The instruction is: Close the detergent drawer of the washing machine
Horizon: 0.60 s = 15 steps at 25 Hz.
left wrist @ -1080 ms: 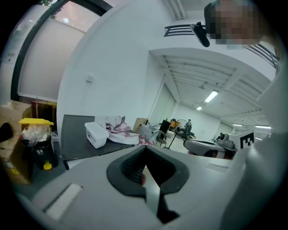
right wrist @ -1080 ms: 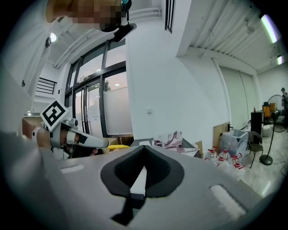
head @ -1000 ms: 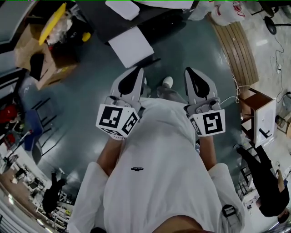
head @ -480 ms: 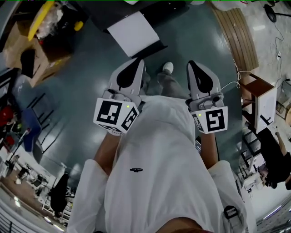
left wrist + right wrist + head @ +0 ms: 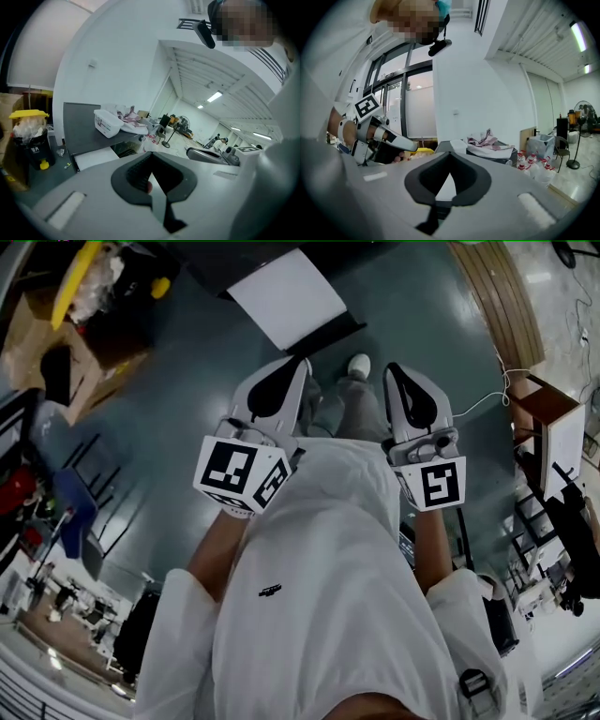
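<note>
Sliding up and to the right across the head view over the last second, the white panel (image 5: pixel 289 298) now lies at the top edge, and the box (image 5: pixel 56 343) has drifted toward the upper left corner. This suggests the person is walking forward over the floor (image 5: pixel 178 399), with one shoe (image 5: pixel 358 365) showing ahead. Both tools have kept their pose throughout. The left gripper (image 5: pixel 292 371) and the right gripper (image 5: pixel 396 376) are tucked side by side against the white shirt (image 5: pixel 319 568) and point forward, well apart from everything else. This looks like a carrying posture, not a reach. In its own view, each gripper has its jaws brought together at the tips with nothing between them, which fits a push rather than a grasp. Neither the drawer nor anything I can identify as the washing machine appears in any view, so I cannot tell where the drawer is or how far out it stands. The left gripper view looks toward a dark desk (image 5: pixel 82 126) carrying a white tub (image 5: pixel 107 123) and some cloth. I judge the task is still in its approach, and the machine must be found and faced before a closed tip can press the drawer front.
</note>
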{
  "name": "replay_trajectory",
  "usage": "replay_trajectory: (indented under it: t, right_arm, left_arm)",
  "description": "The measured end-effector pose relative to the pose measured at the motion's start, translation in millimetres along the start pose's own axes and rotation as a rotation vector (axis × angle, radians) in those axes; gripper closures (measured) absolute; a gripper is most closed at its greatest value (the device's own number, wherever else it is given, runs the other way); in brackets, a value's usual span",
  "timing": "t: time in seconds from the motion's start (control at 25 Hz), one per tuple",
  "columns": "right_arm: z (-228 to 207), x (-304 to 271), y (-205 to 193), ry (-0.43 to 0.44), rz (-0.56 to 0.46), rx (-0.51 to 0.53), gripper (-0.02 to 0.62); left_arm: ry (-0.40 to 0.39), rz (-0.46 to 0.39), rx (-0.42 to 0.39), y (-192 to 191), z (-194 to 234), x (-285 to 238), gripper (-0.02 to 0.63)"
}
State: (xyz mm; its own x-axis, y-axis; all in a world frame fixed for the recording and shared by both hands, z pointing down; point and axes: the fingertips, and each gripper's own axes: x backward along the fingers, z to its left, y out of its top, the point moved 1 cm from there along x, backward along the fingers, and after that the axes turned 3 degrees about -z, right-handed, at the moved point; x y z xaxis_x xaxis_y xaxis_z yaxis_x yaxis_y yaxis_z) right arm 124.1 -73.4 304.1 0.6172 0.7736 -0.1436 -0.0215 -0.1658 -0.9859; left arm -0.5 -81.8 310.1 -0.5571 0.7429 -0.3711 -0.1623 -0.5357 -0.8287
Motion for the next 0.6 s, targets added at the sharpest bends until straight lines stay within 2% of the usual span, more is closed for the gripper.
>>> replay_trajectory:
  t: [0.36, 0.48, 0.6]
  right_arm:
    - [6.2, -13.2, -49.2, -0.016, 0.025, -0.131, 0.594]
    - [12.8, -18.9, -62.8, 0.013, 0.021, -0.179, 0.595]
    - [19.1, -27.2, -78.9, 0.035, 0.04, -0.172, 0.594]
  left_arm:
    - [-0.057, 0.094, -0.053, -28.3, 12.8, -16.3, 0.592]
    - [-0.064, 0.117, -0.055, -38.3, 16.3, -15.9, 0.592]
    - [-0.068, 0.139, -0.051, -49.4, 22.2, -17.4, 0.592]
